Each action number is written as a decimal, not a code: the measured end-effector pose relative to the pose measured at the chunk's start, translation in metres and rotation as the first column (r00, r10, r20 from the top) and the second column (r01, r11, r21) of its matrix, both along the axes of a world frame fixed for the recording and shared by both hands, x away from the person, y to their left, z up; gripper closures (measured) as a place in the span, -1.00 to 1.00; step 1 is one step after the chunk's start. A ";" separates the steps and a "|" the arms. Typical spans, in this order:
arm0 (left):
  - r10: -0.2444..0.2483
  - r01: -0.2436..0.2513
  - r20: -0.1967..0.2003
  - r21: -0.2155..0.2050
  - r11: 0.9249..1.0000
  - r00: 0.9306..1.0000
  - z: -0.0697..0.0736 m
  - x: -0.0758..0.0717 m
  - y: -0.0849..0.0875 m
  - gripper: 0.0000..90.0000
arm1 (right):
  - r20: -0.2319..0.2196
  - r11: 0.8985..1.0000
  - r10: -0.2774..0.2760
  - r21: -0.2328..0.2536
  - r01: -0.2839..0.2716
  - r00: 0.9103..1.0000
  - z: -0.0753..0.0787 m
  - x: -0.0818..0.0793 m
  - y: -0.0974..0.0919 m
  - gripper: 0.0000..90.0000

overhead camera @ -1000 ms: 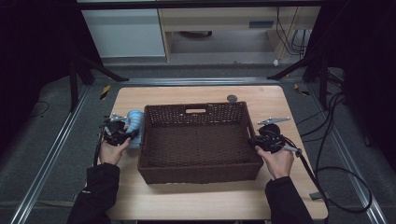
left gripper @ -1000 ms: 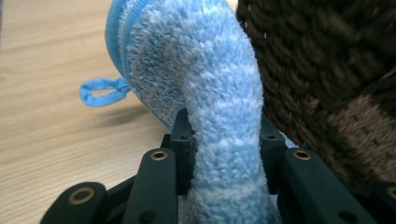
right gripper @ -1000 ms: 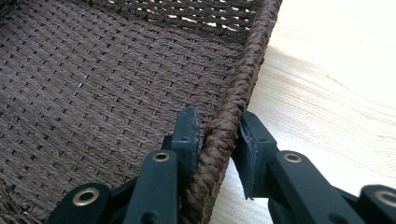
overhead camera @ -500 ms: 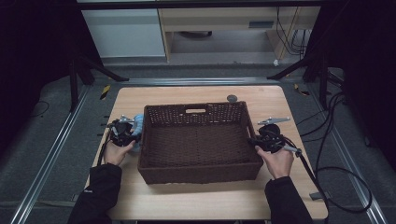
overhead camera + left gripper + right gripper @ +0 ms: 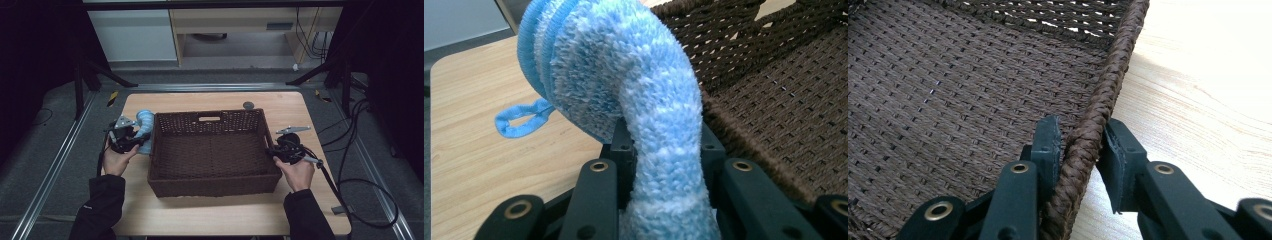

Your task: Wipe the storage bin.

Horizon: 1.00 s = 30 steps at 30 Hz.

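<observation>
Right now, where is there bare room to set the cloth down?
The wicker basket floor is bare. Open tabletop lies along the near edge and behind the basket, except the small disc. The left strip is crowded by the left gripper holding the blue cloth.

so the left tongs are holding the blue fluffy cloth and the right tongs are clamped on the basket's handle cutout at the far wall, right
Not quite. The left tongs do hold the blue fluffy cloth, but the right tongs are clamped on the braided rim of the basket's right side wall, not the handle cutout. The right gripper view shows the rim between its jaws.

High cam looks down; both gripper cams close on basket (image 5: 210, 150).
</observation>
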<state>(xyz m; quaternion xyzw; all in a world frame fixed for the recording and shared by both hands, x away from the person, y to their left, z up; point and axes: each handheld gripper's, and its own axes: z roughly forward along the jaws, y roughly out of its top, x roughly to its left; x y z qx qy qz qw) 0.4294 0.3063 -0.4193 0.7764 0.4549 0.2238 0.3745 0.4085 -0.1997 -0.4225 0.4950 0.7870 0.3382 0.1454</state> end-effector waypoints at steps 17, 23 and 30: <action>-0.021 0.028 -0.179 0.041 0.999 0.984 -0.049 -0.004 0.001 0.55 | 0.000 1.000 -0.002 0.001 0.002 1.000 0.000 0.000 0.000 0.56; -0.016 0.016 -0.066 -0.005 1.000 0.998 -0.017 -0.010 0.005 0.55 | -0.001 1.000 -0.010 0.005 0.010 1.000 0.000 0.000 0.000 0.58; -0.048 0.048 -0.022 0.004 0.999 0.999 0.001 -0.021 0.002 0.55 | -0.001 1.000 -0.014 0.006 0.014 1.000 0.000 0.001 0.000 0.58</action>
